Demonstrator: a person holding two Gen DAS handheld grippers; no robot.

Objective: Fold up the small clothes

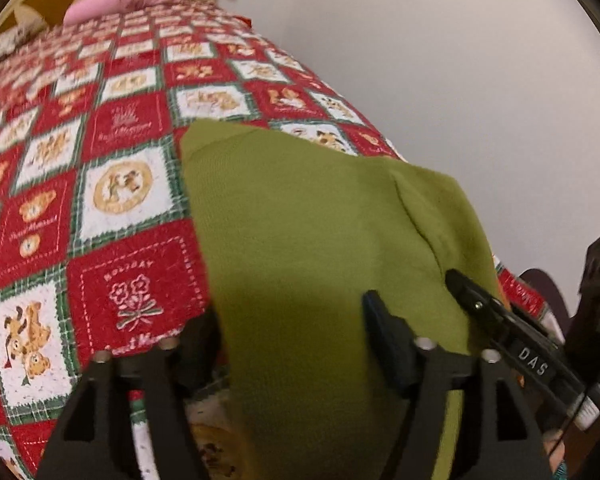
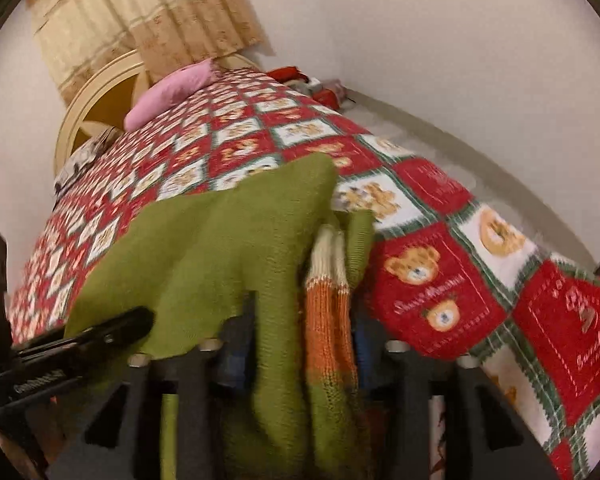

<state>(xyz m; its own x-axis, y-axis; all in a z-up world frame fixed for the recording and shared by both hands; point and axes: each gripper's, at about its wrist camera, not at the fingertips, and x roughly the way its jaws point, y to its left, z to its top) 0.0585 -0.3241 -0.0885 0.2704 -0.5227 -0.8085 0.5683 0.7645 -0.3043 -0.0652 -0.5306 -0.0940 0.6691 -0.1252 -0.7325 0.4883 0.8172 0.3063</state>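
Note:
A small green knitted garment [image 1: 300, 216] lies on the bed's near edge, partly draped over my left gripper [image 1: 292, 320]. Its fingers sit wide apart with the cloth over the gap; only the right finger [image 1: 384, 332] shows clearly. In the right wrist view the same garment [image 2: 204, 248] hangs between the jaws of my right gripper [image 2: 300, 344], with an orange and cream striped cuff [image 2: 328, 312] there. The right gripper's fingers look closed on the cloth. The right gripper's finger [image 1: 472, 292] shows at the garment's right edge; the left gripper [image 2: 112, 328] shows at lower left.
A red, white and green teddy-bear quilt [image 1: 100, 200] covers the bed. A pink pillow [image 2: 168, 92] and a cream headboard [image 2: 100, 88] stand at the far end. A white wall [image 1: 460, 80] runs along the bed's right side. Curtains [image 2: 140, 12] hang behind.

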